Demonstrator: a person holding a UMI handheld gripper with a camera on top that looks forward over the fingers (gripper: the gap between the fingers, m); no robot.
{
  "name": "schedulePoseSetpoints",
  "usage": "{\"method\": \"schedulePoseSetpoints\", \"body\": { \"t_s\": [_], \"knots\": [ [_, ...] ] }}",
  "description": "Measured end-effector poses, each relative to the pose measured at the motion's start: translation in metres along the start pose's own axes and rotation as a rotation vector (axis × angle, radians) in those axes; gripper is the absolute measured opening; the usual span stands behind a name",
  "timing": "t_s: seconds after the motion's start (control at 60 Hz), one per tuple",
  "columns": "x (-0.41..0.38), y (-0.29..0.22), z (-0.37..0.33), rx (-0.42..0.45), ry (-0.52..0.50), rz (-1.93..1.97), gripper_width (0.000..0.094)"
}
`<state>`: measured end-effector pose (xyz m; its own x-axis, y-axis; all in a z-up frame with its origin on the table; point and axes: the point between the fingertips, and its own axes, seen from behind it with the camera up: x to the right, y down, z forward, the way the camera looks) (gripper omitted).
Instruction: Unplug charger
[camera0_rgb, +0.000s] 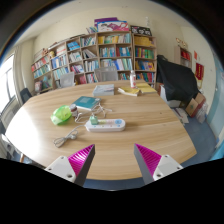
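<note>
Fingers (82, 157) spread wide, pink pads showing, holding nothing. Gripper (115, 160) hovers over near edge of round wooden table (150, 130). White power strip (106, 125) lies just ahead near table middle, charger (94, 119) plugged at its left end. Green thing (62, 115) sits left. Bookshelves (100, 55) stand beyond.

Round wooden table (120, 140), pale tan top, bare wood across the near part. A white power strip (106, 125) lay flat near the middle, something small plugged into its top; too small to tell what. A white cable (68, 135) trailed from it across the wood toward the near edge. Just beside the strip sat a crumpled green item (62, 114). Beyond it, a blue book (87, 102) lay flat. Papers or books (136, 90) were spread along the far edge.
</note>
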<state>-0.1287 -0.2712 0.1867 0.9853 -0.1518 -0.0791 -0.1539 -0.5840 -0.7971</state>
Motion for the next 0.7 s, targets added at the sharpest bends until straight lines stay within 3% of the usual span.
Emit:
{"method": "schedulePoseSetpoints", "body": {
  "t_s": [0.067, 0.1, 0.283, 0.433, 0.7],
  "knots": [
    [0.005, -0.002, 0.014, 0.023, 0.011, 0.056, 0.0824],
    [-0.033, -0.007, 0.026, 0.024, 0.021, 0.084, 0.082],
    [-0.08, -0.017, 0.1, 0.037, 0.009, 0.107, 0.0819],
    [-0.095, -0.028, 0.183, 0.068, 0.018, -0.079, 0.0816],
    [-0.109, -0.021, 0.286, 0.048, -0.008, -0.133, 0.0779]
  ]
}}
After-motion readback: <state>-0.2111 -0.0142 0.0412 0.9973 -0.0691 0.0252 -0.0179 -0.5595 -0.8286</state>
